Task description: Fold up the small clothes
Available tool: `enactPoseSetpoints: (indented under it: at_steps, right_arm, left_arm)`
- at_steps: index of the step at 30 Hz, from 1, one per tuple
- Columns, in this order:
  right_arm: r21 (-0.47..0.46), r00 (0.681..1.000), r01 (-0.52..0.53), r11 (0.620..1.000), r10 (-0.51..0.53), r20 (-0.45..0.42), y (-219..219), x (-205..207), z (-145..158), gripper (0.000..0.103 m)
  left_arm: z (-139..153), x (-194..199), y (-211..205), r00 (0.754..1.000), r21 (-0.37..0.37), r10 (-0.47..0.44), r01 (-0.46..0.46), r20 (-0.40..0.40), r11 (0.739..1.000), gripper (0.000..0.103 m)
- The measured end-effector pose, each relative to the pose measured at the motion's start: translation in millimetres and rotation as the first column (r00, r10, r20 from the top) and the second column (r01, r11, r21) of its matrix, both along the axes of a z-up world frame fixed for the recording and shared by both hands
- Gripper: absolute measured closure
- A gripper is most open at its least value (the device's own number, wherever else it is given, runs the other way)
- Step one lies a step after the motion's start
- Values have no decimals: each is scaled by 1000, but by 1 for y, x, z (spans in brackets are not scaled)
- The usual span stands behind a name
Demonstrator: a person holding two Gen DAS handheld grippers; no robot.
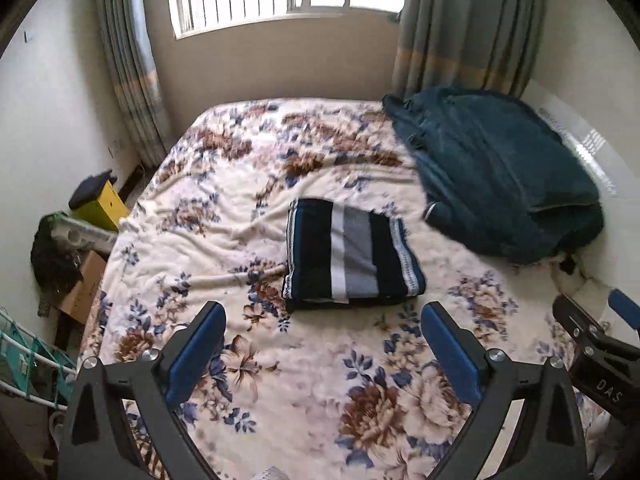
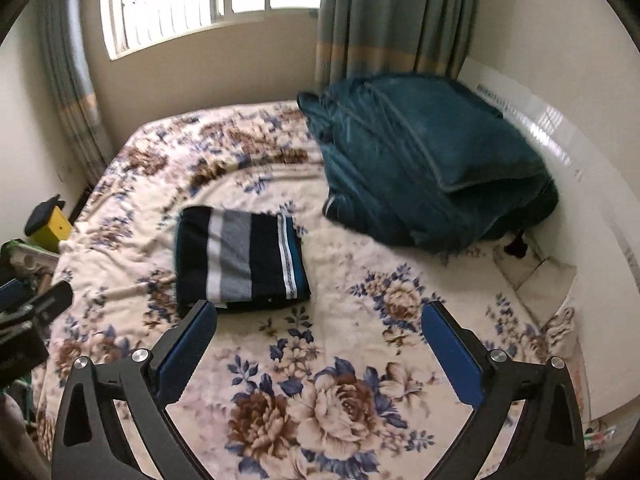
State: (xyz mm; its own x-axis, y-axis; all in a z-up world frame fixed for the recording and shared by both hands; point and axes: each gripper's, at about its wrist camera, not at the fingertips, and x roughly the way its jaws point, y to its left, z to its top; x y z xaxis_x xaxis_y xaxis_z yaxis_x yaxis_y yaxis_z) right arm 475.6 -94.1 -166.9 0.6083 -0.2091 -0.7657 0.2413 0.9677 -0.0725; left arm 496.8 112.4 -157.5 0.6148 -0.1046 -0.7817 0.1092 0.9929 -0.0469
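A folded striped garment [image 1: 350, 254], navy with white and grey bands, lies flat on the floral bedspread [image 1: 224, 200]. It also shows in the right wrist view [image 2: 240, 258]. My left gripper [image 1: 324, 320] is open and empty, hovering above the bed just short of the garment. My right gripper [image 2: 320, 318] is open and empty, above the bed to the right of the garment; its tip shows at the right edge of the left wrist view [image 1: 592, 320]. The left gripper's tip shows at the left edge of the right wrist view [image 2: 36, 304].
A bulky teal blanket [image 1: 500, 172] is heaped at the far right of the bed, against the white wall. A yellow box [image 1: 102, 204], a cardboard box [image 1: 84, 288] and a wire rack [image 1: 28, 368] crowd the floor to the left. Window and curtains stand behind.
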Motion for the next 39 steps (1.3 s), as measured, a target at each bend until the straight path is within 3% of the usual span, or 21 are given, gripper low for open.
enactPoseSetpoints:
  at_steps: [5,10,19,39]
  right_arm:
    - [-9,996,-46,999,46,72,10,-60,73,0]
    - [-14,990,-64,998,66,126,13,-105,126,0]
    - [-13,978,-86,996,87,187,20,-172,189,0]
    - [-1,980,-87,996,85,182,14,-201,199,0]
  left_arm:
    - [52,-43,3,998,-9,16,-15,57,1000,3]
    - [96,-84,5,992,-9,30,-29,119,1000,3]
    - [128,-126,6,989,-15,27,-25,146,1000,3]
    - [134,-146,10,985,4,53,-55,162,999,0]
